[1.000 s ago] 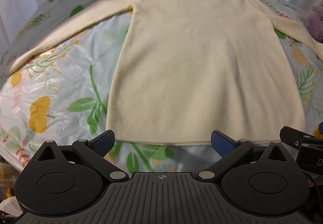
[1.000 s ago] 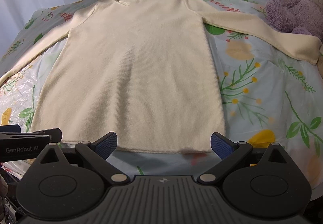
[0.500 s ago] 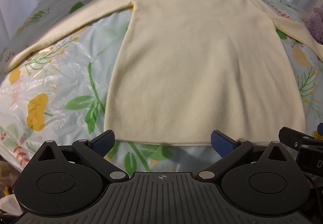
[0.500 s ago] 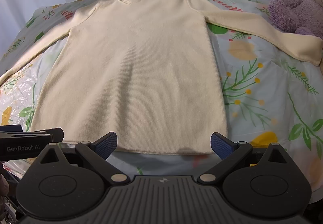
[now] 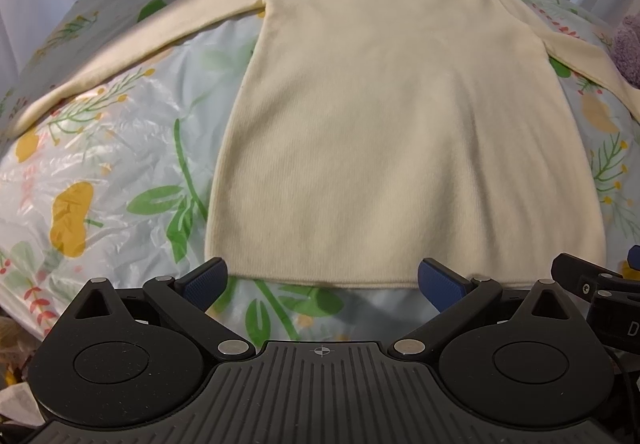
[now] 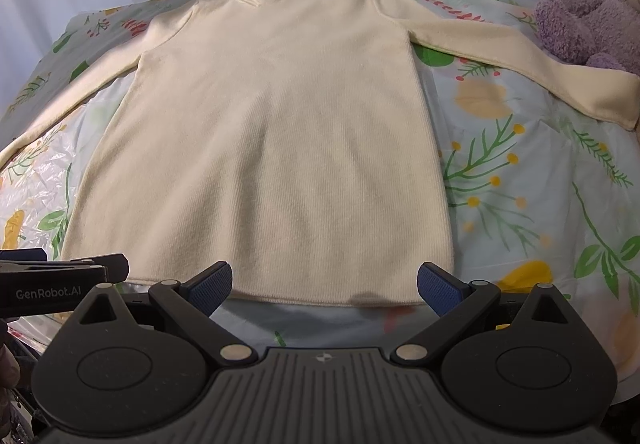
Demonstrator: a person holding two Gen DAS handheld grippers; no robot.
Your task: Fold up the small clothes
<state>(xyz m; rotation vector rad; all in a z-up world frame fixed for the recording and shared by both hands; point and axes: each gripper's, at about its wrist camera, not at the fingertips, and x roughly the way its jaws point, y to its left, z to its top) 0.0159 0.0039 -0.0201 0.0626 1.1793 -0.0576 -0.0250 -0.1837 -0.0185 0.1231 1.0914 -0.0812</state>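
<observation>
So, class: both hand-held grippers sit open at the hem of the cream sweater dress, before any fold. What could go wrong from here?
1. The floral plastic sheet looks slick and crinkled; a finger could pinch it along with the hem.
2. The sleeves lie spread wide; one cuff ends beside the purple teddy bear, so lifting might drag against it.
3. The left hand-held gripper and right hand-held gripper sit close together and could collide.

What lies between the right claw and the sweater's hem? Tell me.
Nothing but bare floral cover, in the right wrist view. The open right claw hangs before the sweater.
</observation>
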